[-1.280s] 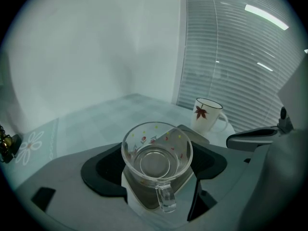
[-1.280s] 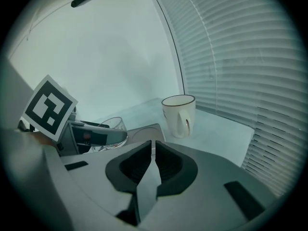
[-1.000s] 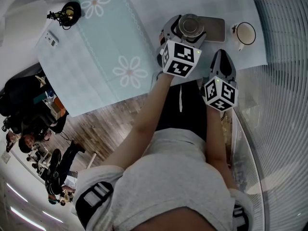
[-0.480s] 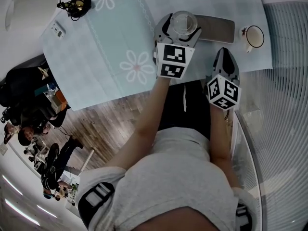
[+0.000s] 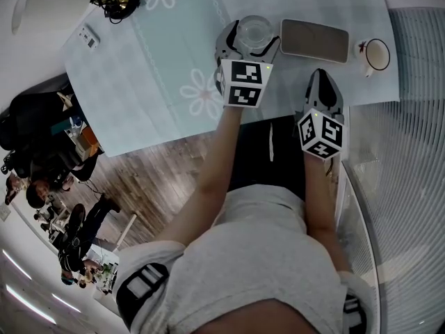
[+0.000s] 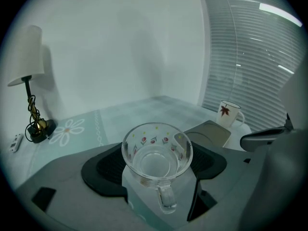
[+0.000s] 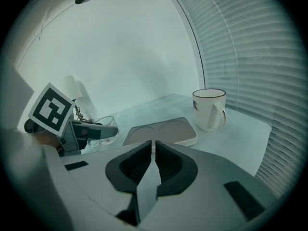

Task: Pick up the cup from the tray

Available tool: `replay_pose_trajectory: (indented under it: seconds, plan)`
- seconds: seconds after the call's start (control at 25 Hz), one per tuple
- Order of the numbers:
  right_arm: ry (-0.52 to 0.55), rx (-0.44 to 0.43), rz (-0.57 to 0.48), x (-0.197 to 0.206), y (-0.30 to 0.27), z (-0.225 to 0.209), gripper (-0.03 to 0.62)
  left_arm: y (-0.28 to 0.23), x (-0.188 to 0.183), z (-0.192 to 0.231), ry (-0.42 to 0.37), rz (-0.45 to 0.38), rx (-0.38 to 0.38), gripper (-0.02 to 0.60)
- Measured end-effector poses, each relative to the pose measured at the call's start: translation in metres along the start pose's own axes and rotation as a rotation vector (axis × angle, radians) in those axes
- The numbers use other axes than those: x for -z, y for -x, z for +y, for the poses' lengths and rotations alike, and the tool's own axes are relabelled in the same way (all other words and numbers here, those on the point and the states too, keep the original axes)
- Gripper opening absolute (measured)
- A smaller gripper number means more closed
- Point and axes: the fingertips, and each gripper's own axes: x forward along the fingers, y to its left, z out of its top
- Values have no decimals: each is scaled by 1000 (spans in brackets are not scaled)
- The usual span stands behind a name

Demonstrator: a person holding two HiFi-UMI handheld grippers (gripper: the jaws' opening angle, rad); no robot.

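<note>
Nearest the table edge, on the near side of the tray (image 5: pixel 314 40), the right gripper (image 7: pixel 153 150) hangs with its jaws pressed together and nothing between them. Its marker cube (image 5: pixel 320 134) sits back over the person's lap.

Just to the left of the tray, the left gripper (image 6: pixel 156 167) is pinching the cup (image 6: pixel 156 153). This is a clear glass cup with small red flowers printed round its wall. The black pads (image 6: pixel 108 165) press on its two sides, its mouth is up, and its handle points back toward the gripper. The cup is off the tray and beside its left end. I cannot tell whether the cup's base touches the tablecloth (image 5: pixel 139 75) or hangs clear of it.

The tray itself lies flat on the pale blue cloth, a grey oblong with two round recesses in its top.

To the right of the tray, and apart from it, a white mug (image 7: pixel 209 109) with a dark rim and a red leaf stands upright, with window blinds (image 7: pixel 250 57) behind it.

Far off to the left of the tray, past the daisy prints on the cloth, a small lamp (image 6: pixel 26 52) with a white shade stands by the wall.
</note>
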Motion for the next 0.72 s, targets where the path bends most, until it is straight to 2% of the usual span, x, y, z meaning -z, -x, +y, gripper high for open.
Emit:
replay_pose_trajectory:
  seconds: [0.56,0.72]
  plan:
    - [-8,21,8,5,-2,-4,26,-16,16,-3,12,32,5,408]
    - [-12,25,11,6,-3,-5,26,-16,15,-2,26,-2,13,408]
